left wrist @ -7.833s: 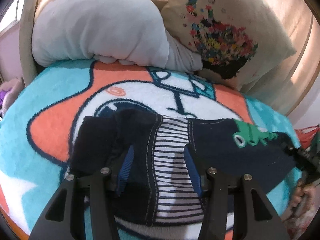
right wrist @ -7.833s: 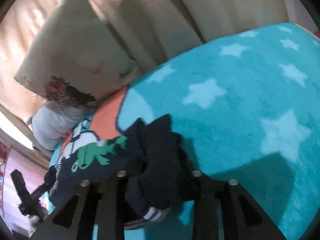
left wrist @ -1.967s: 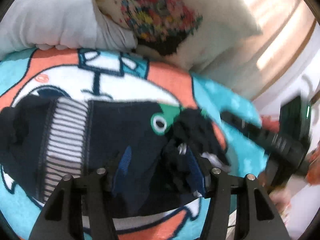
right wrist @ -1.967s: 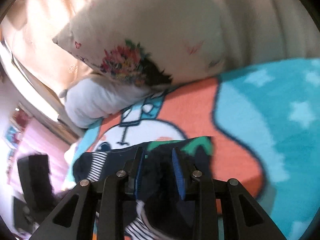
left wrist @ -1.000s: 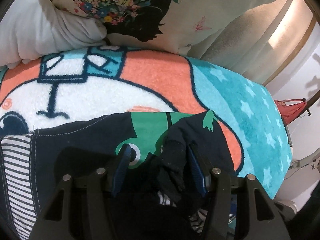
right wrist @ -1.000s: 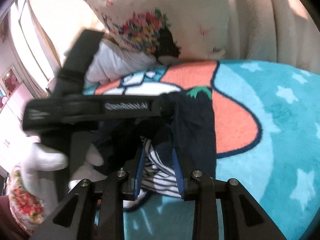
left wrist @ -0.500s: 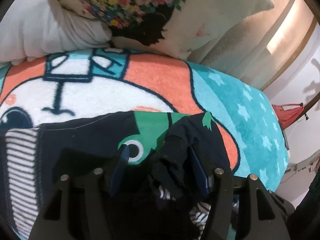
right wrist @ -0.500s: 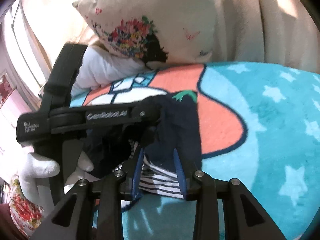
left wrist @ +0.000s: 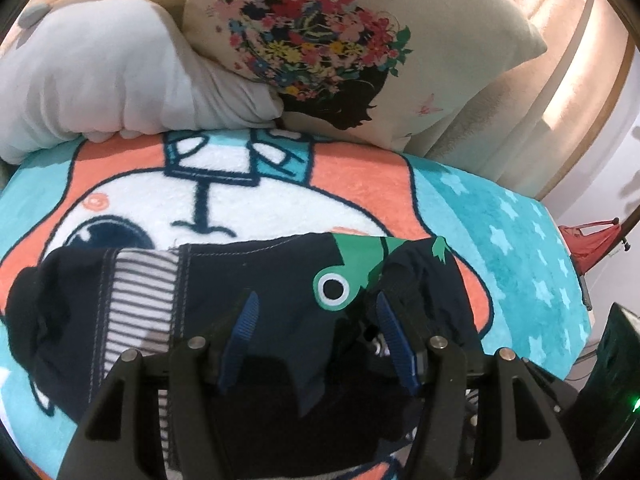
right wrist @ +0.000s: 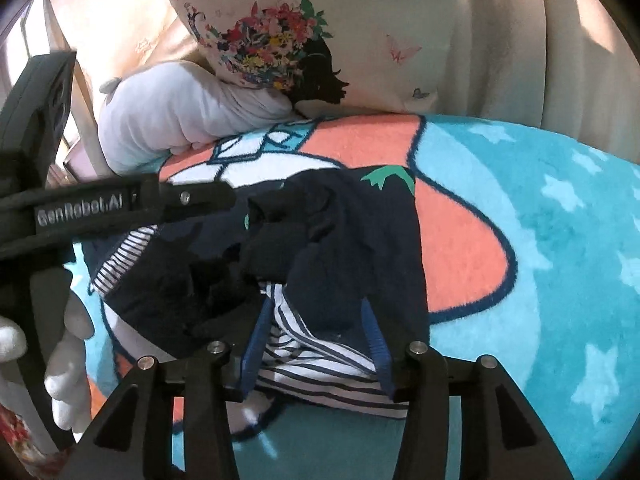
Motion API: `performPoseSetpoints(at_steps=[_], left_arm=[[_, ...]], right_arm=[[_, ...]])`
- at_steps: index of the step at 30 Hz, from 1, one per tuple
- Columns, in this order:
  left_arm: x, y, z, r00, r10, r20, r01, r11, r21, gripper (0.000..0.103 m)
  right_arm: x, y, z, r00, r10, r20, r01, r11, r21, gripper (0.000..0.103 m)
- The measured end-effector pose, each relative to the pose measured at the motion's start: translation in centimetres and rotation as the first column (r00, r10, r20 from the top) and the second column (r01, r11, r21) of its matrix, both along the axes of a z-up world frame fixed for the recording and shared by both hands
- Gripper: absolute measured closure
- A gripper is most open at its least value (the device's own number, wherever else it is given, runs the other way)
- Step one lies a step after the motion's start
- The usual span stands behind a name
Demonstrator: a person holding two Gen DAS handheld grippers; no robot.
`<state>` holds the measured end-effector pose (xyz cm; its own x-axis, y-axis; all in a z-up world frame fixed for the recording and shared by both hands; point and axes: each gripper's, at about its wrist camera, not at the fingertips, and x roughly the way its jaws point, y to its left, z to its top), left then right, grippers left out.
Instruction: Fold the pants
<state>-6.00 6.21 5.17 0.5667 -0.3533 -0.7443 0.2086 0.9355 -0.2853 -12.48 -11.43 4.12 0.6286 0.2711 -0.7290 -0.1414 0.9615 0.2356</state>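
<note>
Over the pants (left wrist: 260, 280), both claws (left wrist: 316, 336) (right wrist: 316, 340) gape wide, gripping nothing.

Far edge of blanket (left wrist: 400, 184) blocked by grey pillow (left wrist: 100, 76) and floral cushion (left wrist: 340, 48). Pants (left wrist: 248, 276) occupy the middle. Bare blanket toward the right edge gives passage. Left gripper (right wrist: 224, 200) crosses above the pants.

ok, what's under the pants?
The pants lie on the cartoon blanket, which shows all round them. Whatever is beneath the blanket, or directly beneath the cloth, is covered.
</note>
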Motion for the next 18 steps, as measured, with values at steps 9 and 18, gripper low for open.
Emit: performPoseSetpoints(at_steps=[9, 18], left_arm=[[-2.7, 8.4, 1.8, 0.990, 0.131, 0.059, -0.121, 0.982, -0.142, 0.041], [-5.3, 21.2, -1.1, 0.916, 0.400, -0.018, -0.393, 0.889, -0.235, 0.038]], right_arm=[[0.0, 0.1, 3.4, 0.999, 0.006, 0.037, -0.007, 1.000, 0.020, 0.049], [3.4, 6.2, 5.7, 0.982, 0.191, -0.004, -0.189, 0.975, 0.113, 0.041]])
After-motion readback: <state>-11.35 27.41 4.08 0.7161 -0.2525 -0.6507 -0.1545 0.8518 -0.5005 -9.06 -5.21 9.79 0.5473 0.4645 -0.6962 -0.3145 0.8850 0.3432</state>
